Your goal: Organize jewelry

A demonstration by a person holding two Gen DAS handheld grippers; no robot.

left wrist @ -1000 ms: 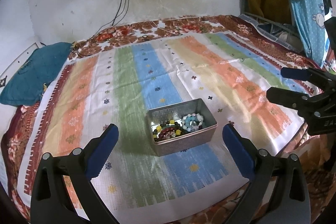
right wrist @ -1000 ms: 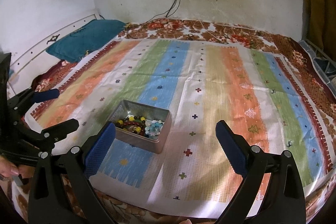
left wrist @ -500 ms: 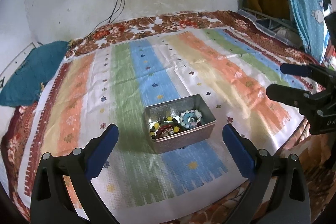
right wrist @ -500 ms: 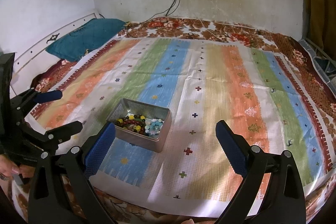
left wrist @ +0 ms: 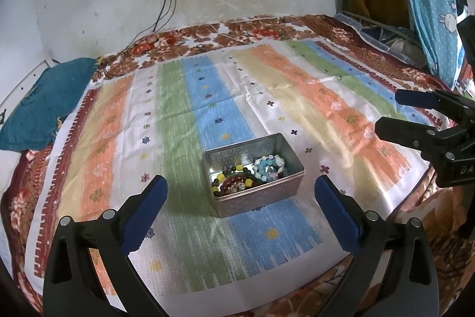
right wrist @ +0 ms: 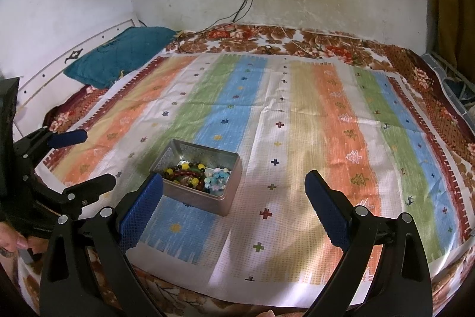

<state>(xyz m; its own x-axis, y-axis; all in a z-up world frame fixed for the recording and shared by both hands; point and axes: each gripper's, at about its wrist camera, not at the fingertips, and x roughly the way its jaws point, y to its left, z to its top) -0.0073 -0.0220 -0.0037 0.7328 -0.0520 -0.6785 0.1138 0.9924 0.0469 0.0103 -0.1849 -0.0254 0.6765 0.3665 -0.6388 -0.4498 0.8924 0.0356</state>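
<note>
While both tongs gape empty | metal tin (left wrist: pixel 261 193) upright, lidless | beaded bracelets (left wrist: pixel 248 176) heaped inside

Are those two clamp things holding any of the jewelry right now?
No. The left gripper and right gripper both gape open and empty; the bracelets lie in the metal tin.

We get dim, even indoor light; soft shadow left of the open silver metal tin (left wrist: pixel 254 172), glare inside it, heavy fisheye bending and vignetted corners.
</note>
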